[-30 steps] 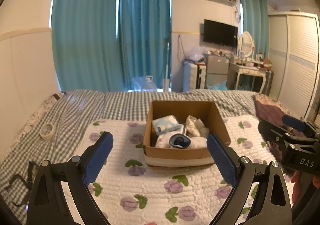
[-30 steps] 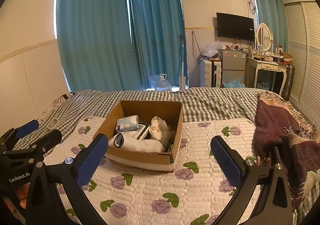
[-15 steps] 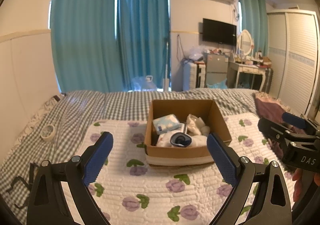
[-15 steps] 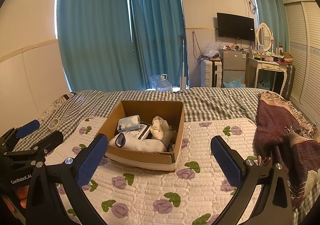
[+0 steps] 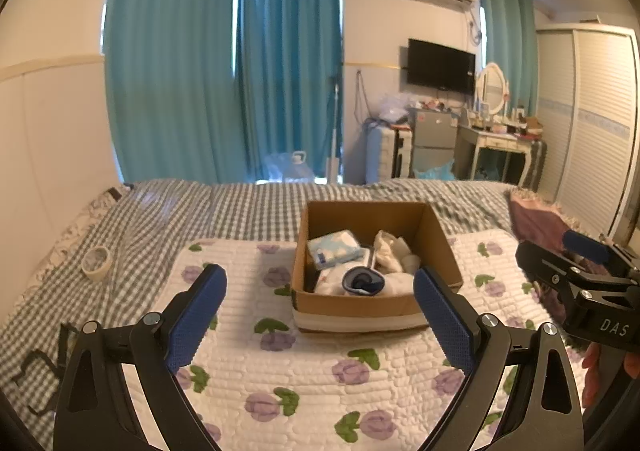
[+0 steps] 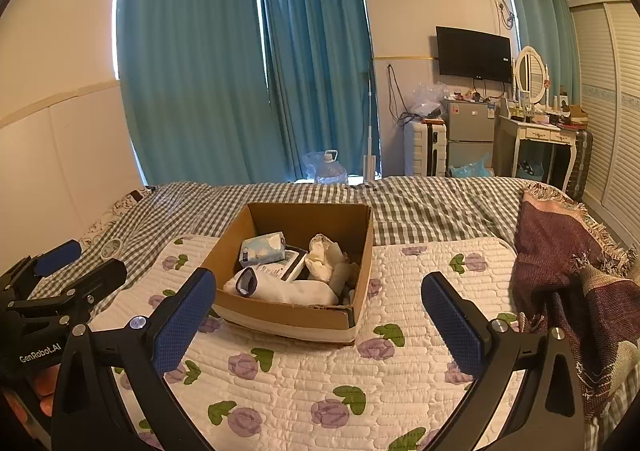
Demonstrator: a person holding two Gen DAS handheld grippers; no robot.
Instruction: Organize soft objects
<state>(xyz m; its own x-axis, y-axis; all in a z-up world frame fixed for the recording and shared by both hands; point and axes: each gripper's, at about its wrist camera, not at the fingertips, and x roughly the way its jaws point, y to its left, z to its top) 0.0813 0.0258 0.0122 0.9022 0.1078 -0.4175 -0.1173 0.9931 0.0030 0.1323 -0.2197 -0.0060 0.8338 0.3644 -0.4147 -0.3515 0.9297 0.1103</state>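
a cardboard box (image 5: 372, 305) sits on the flowered quilted pad (image 5: 320, 371), toward the pad's far edge and near its middle, with the pad spread over the green checked bedspread (image 5: 248, 207). inside the box, a pale blue tissue pack (image 5: 334, 247) leans at the far left corner, a crumpled cream cloth (image 5: 390, 251) lies at the far right, and a white sock with a navy cuff (image 5: 362, 281) lies along the near wall. the left gripper (image 5: 320, 305) hovers over the pad's near edge, released, its blue pads spread wide and holding nothing, with the box framed between them. the right gripper (image 6: 318, 311) hangs beside it, likewise spread wide and empty. a roll of tape (image 5: 95, 258) rests on the bedspread off the pad's left edge. a maroon fringed blanket (image 6: 560, 251) is heaped at the bed's right edge.
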